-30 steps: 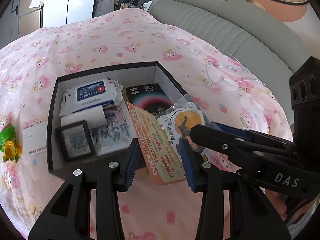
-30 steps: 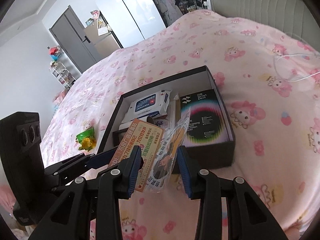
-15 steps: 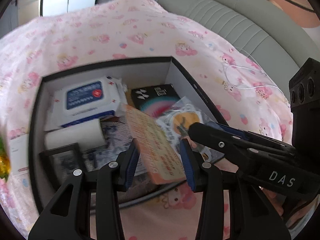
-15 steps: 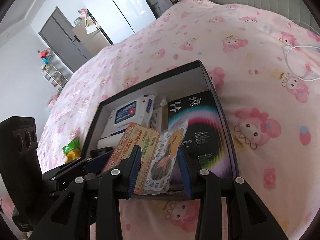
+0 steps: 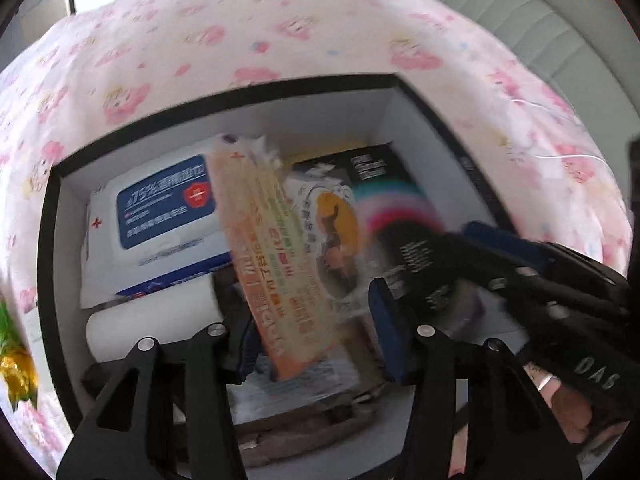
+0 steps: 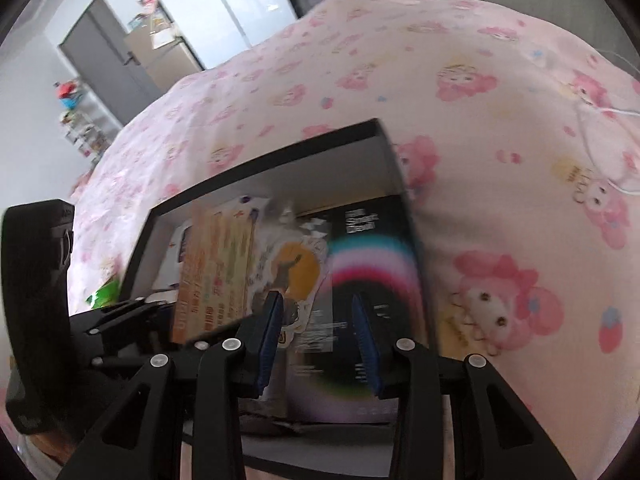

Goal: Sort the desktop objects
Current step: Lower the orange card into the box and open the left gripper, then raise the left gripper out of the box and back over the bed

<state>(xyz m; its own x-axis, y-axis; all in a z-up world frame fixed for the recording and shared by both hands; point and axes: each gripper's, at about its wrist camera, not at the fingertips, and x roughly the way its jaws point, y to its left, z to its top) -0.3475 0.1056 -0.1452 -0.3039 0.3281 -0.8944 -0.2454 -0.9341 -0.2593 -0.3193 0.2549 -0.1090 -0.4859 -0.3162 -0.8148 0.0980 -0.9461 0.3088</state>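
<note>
Motion blur smears the print on the orange card, so its text is unreadable. The card's lower end is cut off behind the fingers of the left gripper. The card stands between that gripper's jaws, over the inside of the black storage box. Its long axis runs from the upper left, above the wipes pack, down towards the lower middle of the frame. Its printed face is turned to the camera.

The left gripper's jaws have just been opening with the card between them. The card lies close against the left pad, and a clear gap shows before the right pad, so the grip is released.

Just right of the card, and partly covered by it, is the clear sticker packet. It slants the same way. In the right wrist view its lower end sits against the inner side of the left pad of the right gripper. The space between those pads mostly shows the dark box with the rainbow print. Whether the right gripper is clamping the packet cannot be told through the blur.

A white roll lies low in the storage box, half hidden by the left fingers. The storage box rests on a pink patterned bedspread. A green and yellow wrapper is cut off at the left edge.
</note>
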